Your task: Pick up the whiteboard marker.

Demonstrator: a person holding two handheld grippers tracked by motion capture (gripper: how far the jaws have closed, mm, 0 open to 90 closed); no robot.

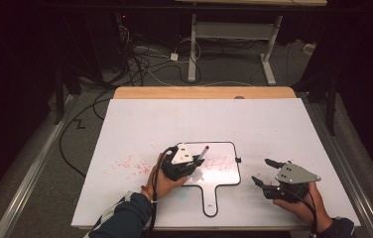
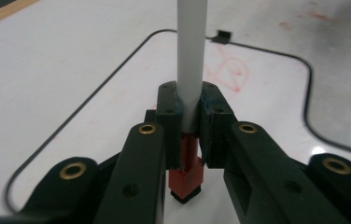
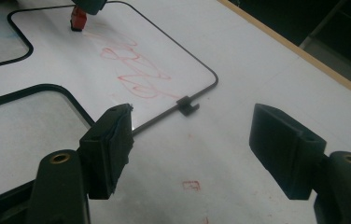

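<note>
A small white board (image 1: 224, 176) with a black rim and a handle lies on the table, red scribbles (image 1: 219, 163) across it. My left gripper (image 1: 193, 161) stands over the board's left part, shut on a marker (image 1: 202, 153). In the left gripper view the pads (image 2: 213, 116) clamp the marker's white barrel (image 2: 192, 56), and its red end (image 2: 186, 179) points down at the board (image 2: 117, 116). My right gripper (image 1: 265, 172) rests just right of the board, open, with nothing between its jaws. The right gripper view has its gripper (image 3: 194, 135) facing the scribbles (image 3: 136, 65) and the marker's red end (image 3: 78, 18).
A white sheet (image 1: 274, 124) covers the table, with red smudges (image 1: 132, 166) left of the board. A small black clip (image 3: 187, 105) sits on the board's right rim. The wooden table edge (image 1: 204, 92) runs along the far side, with cables on the floor beyond.
</note>
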